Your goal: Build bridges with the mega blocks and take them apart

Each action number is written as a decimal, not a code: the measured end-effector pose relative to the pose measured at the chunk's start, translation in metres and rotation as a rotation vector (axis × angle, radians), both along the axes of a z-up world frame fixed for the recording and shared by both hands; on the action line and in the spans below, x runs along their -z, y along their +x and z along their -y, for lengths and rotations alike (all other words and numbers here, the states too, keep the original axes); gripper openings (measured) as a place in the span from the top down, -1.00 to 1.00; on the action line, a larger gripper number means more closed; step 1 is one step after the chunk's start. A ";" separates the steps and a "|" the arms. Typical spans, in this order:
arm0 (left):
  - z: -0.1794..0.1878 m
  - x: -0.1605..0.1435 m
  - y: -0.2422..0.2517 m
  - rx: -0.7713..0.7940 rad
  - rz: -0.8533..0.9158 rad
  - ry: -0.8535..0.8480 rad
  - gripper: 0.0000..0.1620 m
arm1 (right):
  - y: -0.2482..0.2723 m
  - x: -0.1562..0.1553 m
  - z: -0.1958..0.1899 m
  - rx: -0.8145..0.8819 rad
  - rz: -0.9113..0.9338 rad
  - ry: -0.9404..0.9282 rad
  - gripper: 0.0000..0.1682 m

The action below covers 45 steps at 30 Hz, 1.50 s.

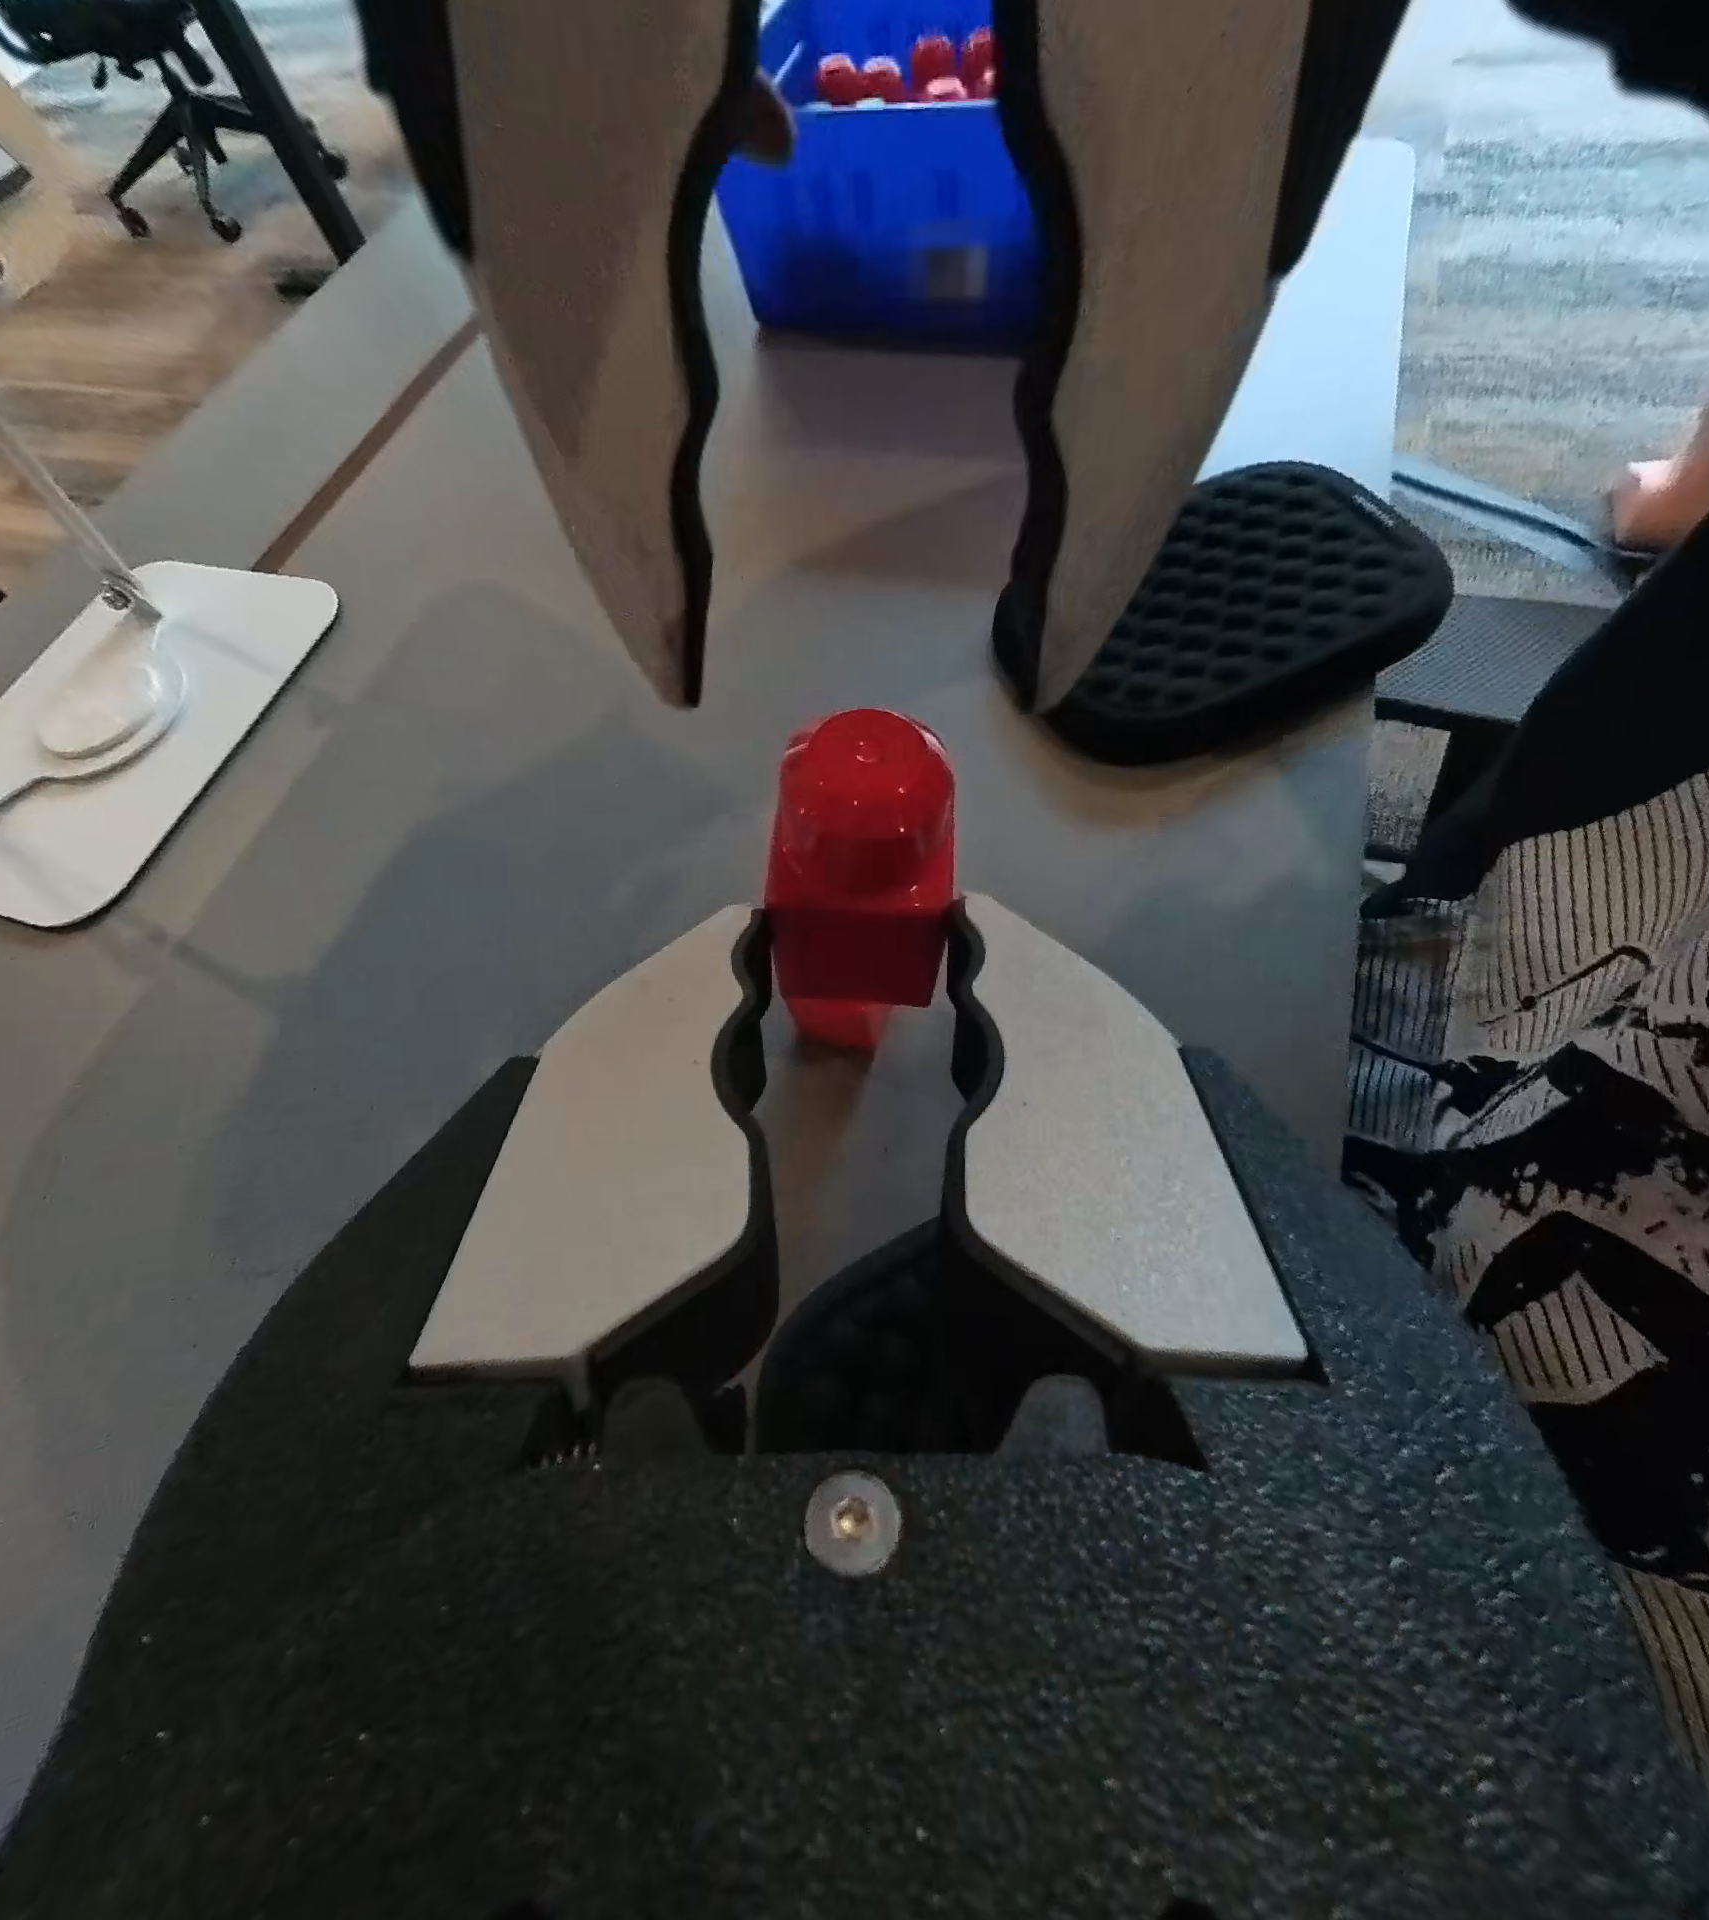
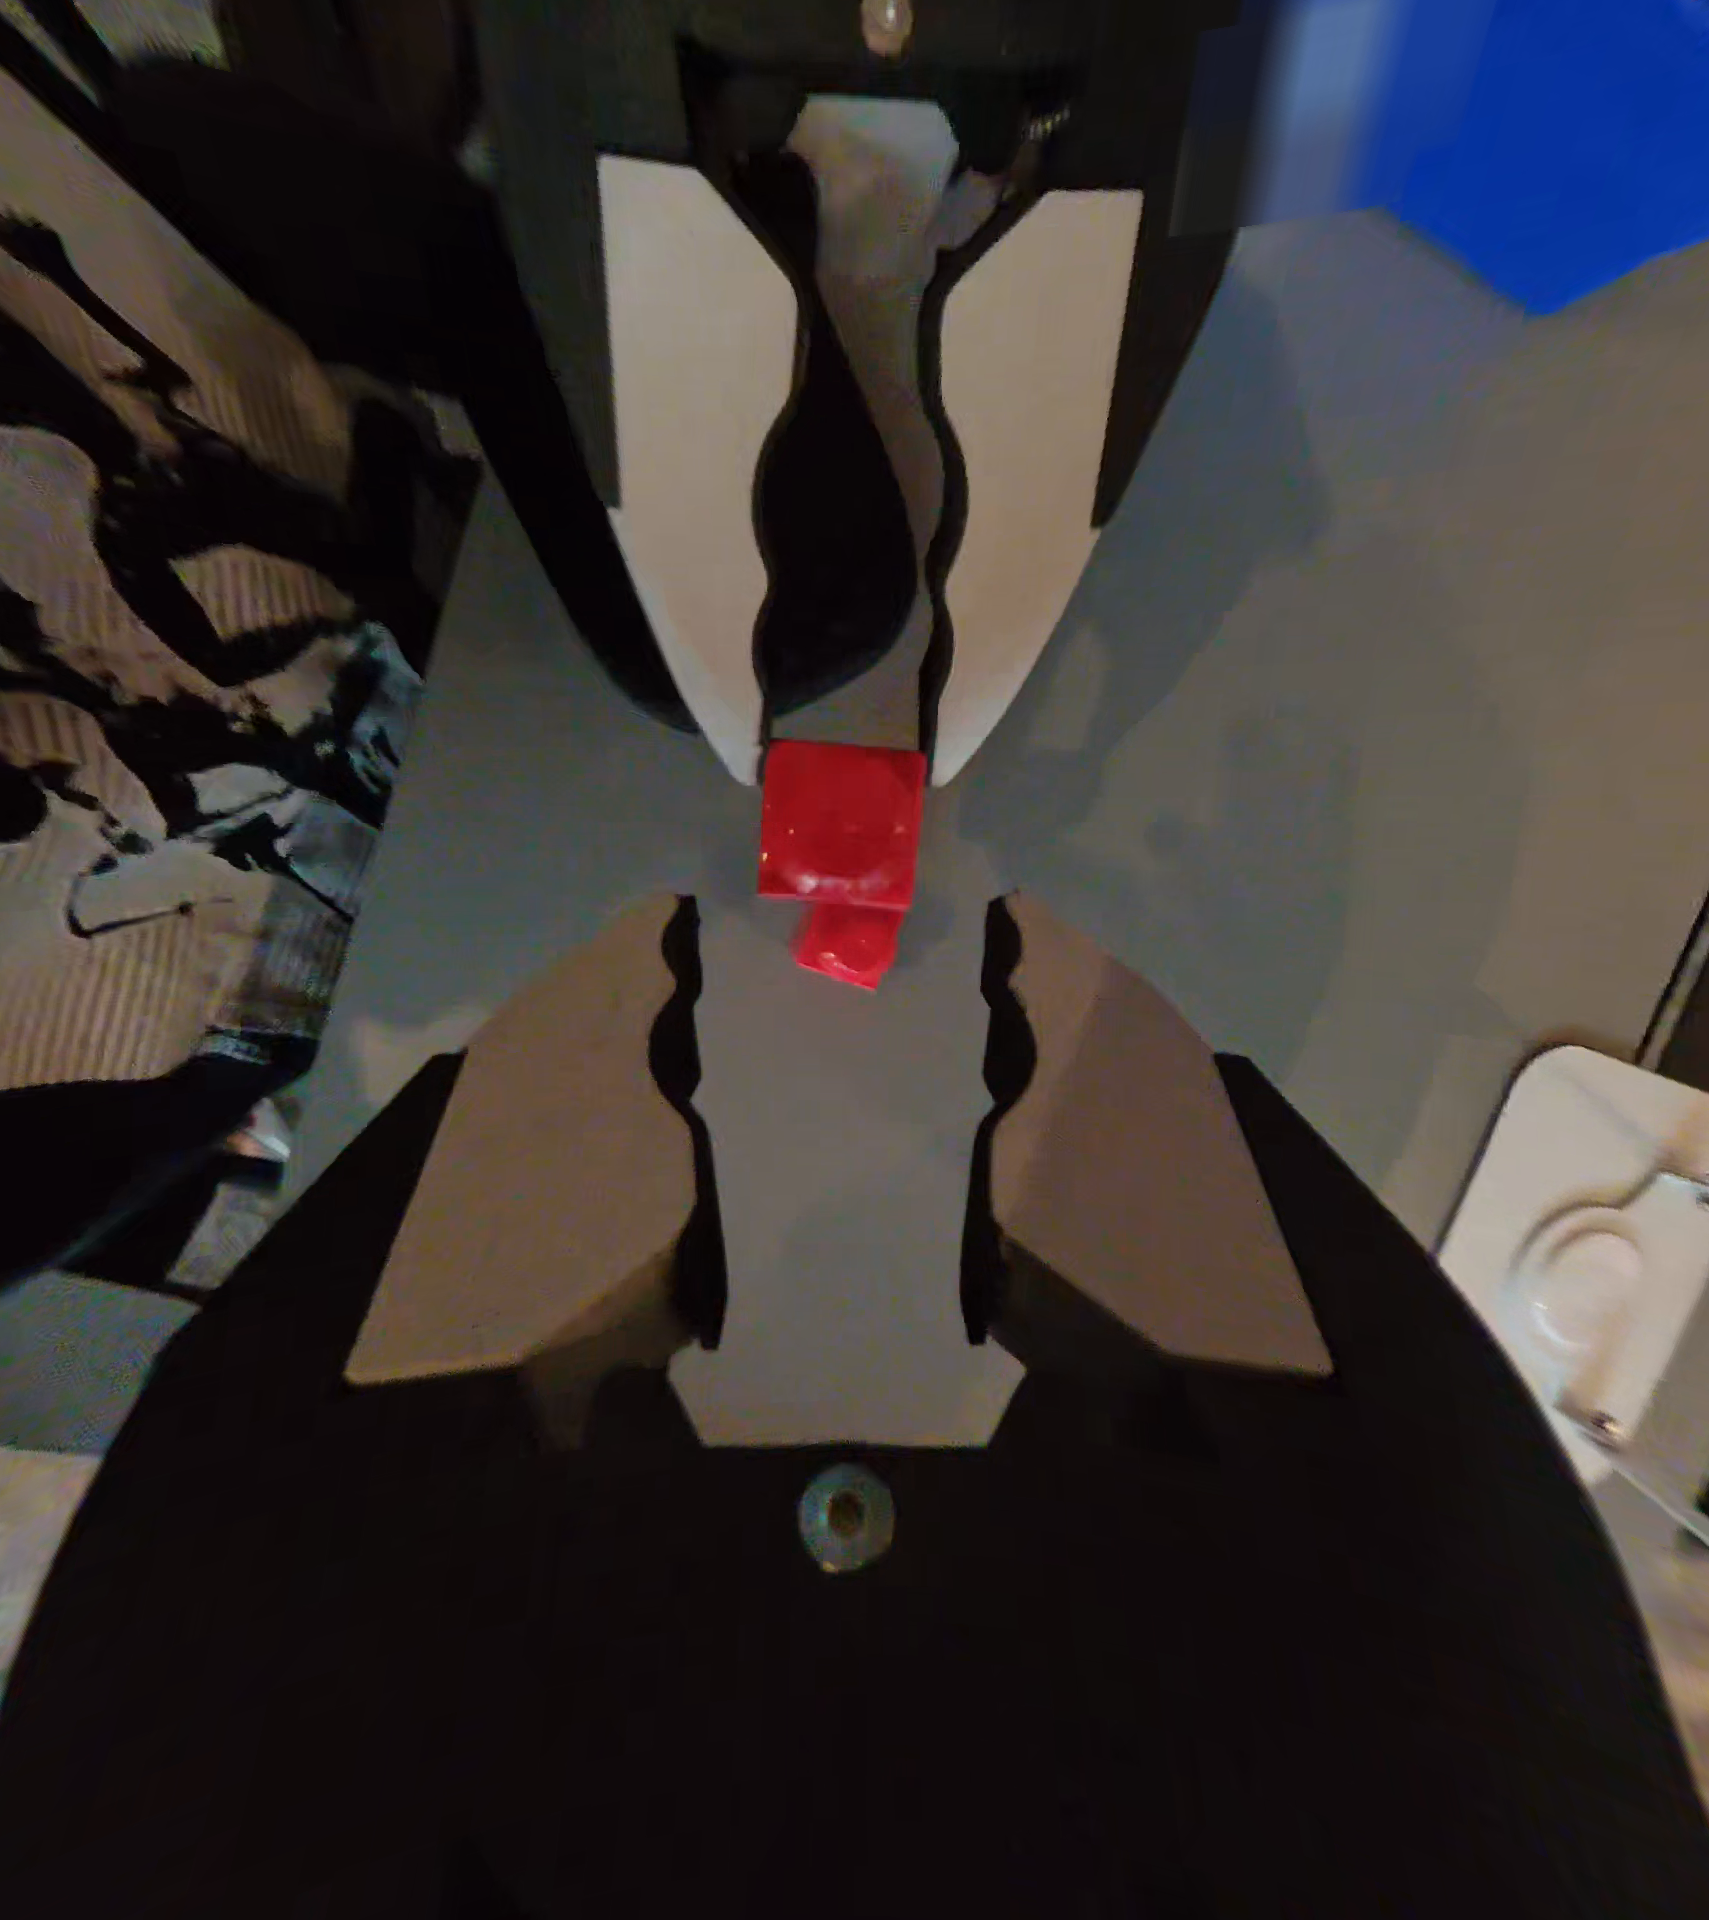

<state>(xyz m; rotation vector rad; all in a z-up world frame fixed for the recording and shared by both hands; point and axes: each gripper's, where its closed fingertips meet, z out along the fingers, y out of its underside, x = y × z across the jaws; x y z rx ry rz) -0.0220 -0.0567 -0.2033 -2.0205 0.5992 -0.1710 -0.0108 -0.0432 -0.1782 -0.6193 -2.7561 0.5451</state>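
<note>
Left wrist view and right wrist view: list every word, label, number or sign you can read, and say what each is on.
Nothing can be read.
Blue bin: the patch on its front wall is blurred.
Black mesh pad: the mark near its edge is too small to read.
Red block: no markings.

Grey table (image 1: 206,1039); office chair (image 1: 175,114) on wood floor (image 1: 102,343); carpet (image 1: 1577,208) right.
</note>
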 end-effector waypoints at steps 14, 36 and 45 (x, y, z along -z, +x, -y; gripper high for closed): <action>-0.004 0.006 -0.001 -0.001 -0.047 0.005 0.60 | -0.010 0.019 0.011 -0.015 0.028 0.154 0.67; 0.109 -0.033 -0.071 -0.453 0.035 0.341 0.25 | 0.032 0.095 -0.053 0.230 0.242 0.155 0.67; 0.122 -0.015 -0.063 -0.478 0.057 0.321 0.27 | 0.024 0.125 -0.053 0.271 0.290 0.149 0.67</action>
